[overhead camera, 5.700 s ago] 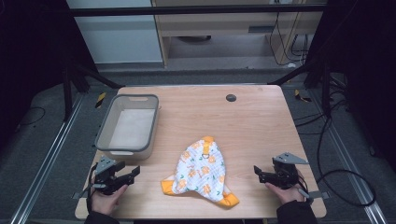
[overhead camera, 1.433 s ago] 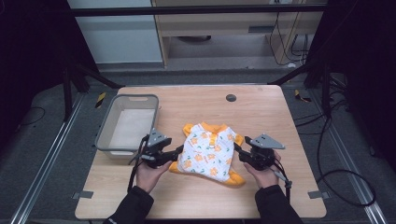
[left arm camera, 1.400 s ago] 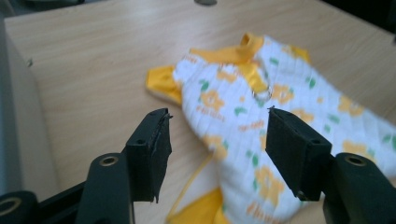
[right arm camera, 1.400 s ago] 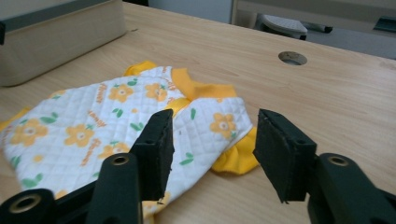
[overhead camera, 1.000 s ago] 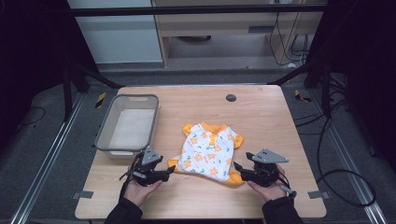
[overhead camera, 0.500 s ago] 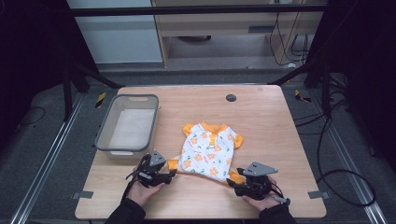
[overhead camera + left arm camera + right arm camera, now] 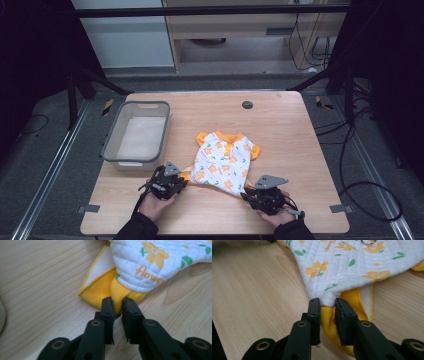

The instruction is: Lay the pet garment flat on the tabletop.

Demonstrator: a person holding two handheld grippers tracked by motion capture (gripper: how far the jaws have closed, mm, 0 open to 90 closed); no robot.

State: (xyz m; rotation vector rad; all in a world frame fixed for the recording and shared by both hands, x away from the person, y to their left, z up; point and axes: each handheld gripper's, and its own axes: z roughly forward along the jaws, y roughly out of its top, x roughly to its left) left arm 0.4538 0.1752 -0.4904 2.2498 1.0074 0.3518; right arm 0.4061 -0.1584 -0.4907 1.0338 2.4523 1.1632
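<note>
Pinching the garment's near corners — left tool, right tool both just clamped shut on its orange hem — I'd keep it taut.

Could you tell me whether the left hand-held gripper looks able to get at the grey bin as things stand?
Probably not yet: the left hand-held gripper is closed on the garment's yellow corner. The grey bin sits nearby with bare table between.

garment top cut off by edge, tray mostly cropped
</note>
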